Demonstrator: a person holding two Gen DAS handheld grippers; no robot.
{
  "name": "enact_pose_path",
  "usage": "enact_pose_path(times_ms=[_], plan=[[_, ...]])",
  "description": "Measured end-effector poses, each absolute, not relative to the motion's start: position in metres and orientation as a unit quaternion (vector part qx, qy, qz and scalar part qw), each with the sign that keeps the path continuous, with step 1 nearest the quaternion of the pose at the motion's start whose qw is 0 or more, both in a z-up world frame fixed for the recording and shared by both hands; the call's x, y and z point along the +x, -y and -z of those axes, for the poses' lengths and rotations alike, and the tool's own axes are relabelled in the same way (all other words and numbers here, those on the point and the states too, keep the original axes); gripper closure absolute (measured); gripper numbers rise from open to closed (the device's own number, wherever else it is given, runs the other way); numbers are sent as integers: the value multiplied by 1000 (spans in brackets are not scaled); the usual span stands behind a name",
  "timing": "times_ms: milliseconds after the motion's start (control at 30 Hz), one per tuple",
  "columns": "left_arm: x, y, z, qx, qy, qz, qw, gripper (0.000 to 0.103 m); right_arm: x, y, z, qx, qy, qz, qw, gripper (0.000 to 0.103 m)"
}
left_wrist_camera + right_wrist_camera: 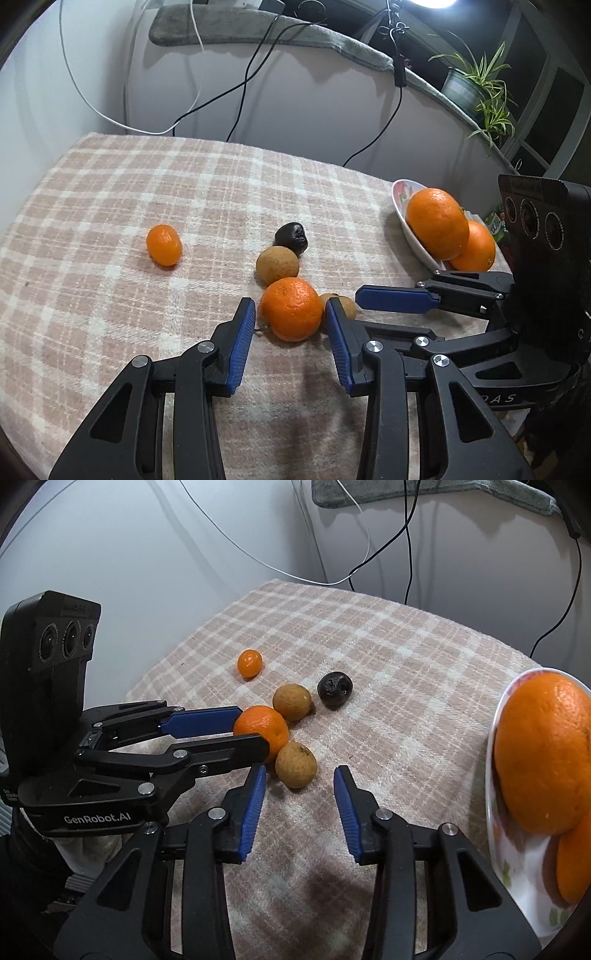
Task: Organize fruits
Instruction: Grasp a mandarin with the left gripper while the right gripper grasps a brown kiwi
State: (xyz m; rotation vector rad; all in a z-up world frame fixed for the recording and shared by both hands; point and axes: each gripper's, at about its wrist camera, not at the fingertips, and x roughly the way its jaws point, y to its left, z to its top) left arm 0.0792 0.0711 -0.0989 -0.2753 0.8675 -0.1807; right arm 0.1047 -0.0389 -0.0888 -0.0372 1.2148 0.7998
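Observation:
A mandarin [291, 308] lies on the checked cloth between the open fingers of my left gripper [290, 317]; it also shows in the right wrist view [263, 728], the left gripper [253, 728] straddling it. Two brown round fruits [277, 264] [295, 764], a dark fruit [291, 237] and a small orange fruit [164, 245] lie close by. My right gripper [300, 788] is open and empty, just short of the nearer brown fruit. A white plate [408, 232] at the right holds two large oranges [437, 223].
The checked cloth [147, 184] covers the table. Cables [243, 85] hang down the wall behind. A potted plant [476, 88] stands on a ledge at the back right. The table's edges fall away at left and back.

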Motion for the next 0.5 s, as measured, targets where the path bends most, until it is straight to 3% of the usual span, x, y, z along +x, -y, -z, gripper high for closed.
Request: enact_pose_path(times_ms=[300,400,500], plan=[[80,-77,101,-148,-417,93,892,69,108,32,97,-23,-559,-373,740,67],[78,-79,100,-150,-416,93,892,69,107,30,97,-20,-560,-383,734,77],[77,-79,100,-149,-415,91,893,69,104,26,96,-29,-557,-383,736,77]])
